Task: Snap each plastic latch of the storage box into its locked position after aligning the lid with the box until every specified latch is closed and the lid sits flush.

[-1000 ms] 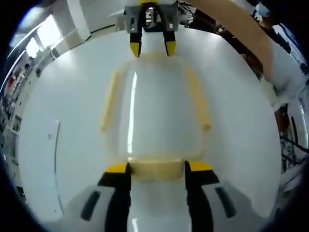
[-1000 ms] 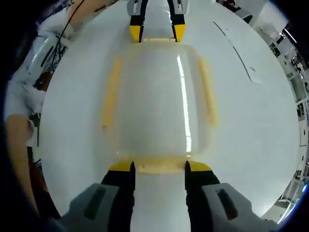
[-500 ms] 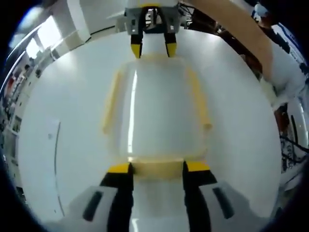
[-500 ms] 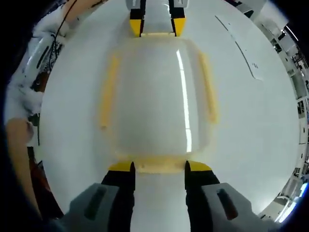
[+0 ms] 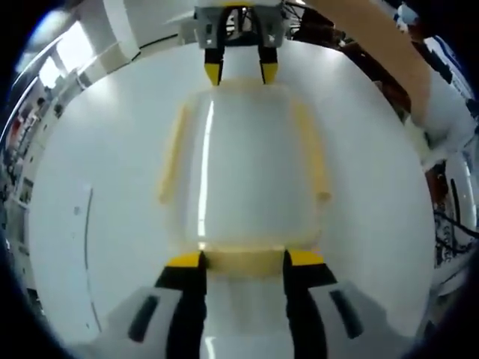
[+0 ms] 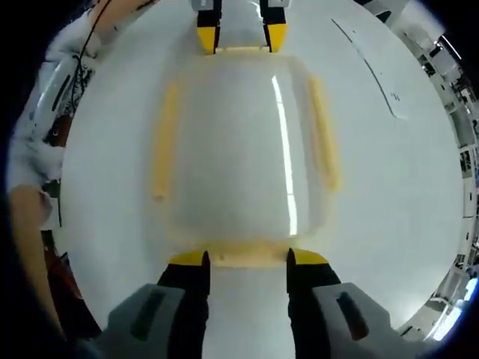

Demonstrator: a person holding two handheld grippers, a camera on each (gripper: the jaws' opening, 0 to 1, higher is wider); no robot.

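Both hand-held grippers, left (image 5: 241,259) and right (image 6: 248,257), sit spread, my tips straddling yellow end latches (image 5: 243,262). Storage box (image 6: 239,149) rests on the white desk (image 6: 389,194). Its lid (image 5: 243,164) looks flush.

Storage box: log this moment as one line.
storage box on white table | lid on | left gripper open, straddling near yellow latch | right gripper open at opposite latch

- No lettering, brand, number or sign can be read in the left gripper view; what shows there bears no legible mark
- The same holds for the right gripper view; the room at its edges is too blurred to tell
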